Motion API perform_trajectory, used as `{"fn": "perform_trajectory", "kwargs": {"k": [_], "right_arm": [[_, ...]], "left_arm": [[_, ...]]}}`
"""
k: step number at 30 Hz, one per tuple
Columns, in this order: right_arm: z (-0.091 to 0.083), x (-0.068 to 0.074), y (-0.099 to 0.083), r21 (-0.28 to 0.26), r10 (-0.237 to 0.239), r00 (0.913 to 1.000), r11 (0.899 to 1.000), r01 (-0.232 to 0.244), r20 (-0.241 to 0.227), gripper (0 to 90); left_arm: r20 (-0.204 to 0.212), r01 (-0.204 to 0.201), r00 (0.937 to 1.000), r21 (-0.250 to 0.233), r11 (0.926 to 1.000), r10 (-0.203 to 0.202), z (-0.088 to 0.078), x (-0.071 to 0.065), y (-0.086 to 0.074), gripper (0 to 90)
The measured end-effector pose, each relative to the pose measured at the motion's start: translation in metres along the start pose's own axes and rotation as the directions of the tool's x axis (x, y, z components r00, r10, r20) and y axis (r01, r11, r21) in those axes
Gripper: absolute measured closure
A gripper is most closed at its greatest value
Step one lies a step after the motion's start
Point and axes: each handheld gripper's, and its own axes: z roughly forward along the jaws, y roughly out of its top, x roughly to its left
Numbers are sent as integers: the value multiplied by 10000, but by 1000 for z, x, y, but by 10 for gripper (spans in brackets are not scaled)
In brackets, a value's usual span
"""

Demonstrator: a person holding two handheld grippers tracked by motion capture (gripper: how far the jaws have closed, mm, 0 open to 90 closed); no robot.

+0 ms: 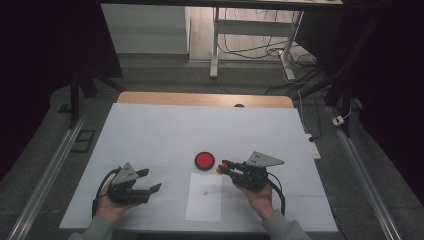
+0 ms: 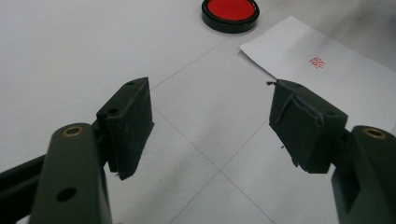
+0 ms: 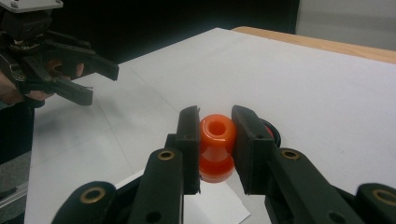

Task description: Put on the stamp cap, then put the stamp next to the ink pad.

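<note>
Your right gripper [image 3: 215, 140] holds the orange stamp [image 3: 215, 147] above the sheet [image 1: 204, 197].

Its jaws are clenched on the stamp's narrow waist, and in the high view the stamp sits just beside the red ink pad [image 1: 204, 160], over the sheet's upper right corner. The sheet already bears a small red mark [image 2: 318, 61] near its middle. Your left gripper [image 2: 210, 128] is released, jaws wide with nothing between them, resting on the white table [image 1: 150, 130], well left of the sheet.
</note>
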Motion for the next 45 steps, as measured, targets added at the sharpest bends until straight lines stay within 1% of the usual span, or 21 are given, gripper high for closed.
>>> {"fn": "perform_trajectory", "kwargs": {"k": [5,13,23,26,32,35,45], "right_arm": [[0,-1,1,-33,0,10000,10000,0,73,725],[2,-11,3,21,154,9991,9999,-155,393,725],[5,-19,7,77,63,9974,9999,-68,714,725],[6,-22,9,84,-4,9962,10000,-3,866,725],[8,-30,9,159,105,9927,9998,-125,1201,725],[11,-34,7,248,110,9902,9996,-145,1391,725],[24,-44,4,544,245,9850,9979,-343,1708,724]], "left_arm": [[59,34,10000,41,10000,-34,1,0,0,297],[138,14,9999,81,10000,-15,2,0,0,297],[262,7,9997,195,9998,-12,4,-1,0,297],[282,-4,9996,233,9997,-2,5,-1,0,297],[391,-49,9992,313,9995,37,5,-1,0,298],[402,-51,9992,391,9992,35,6,-2,0,298],[467,-51,9989,465,9989,29,7,-1,0,297]]}}
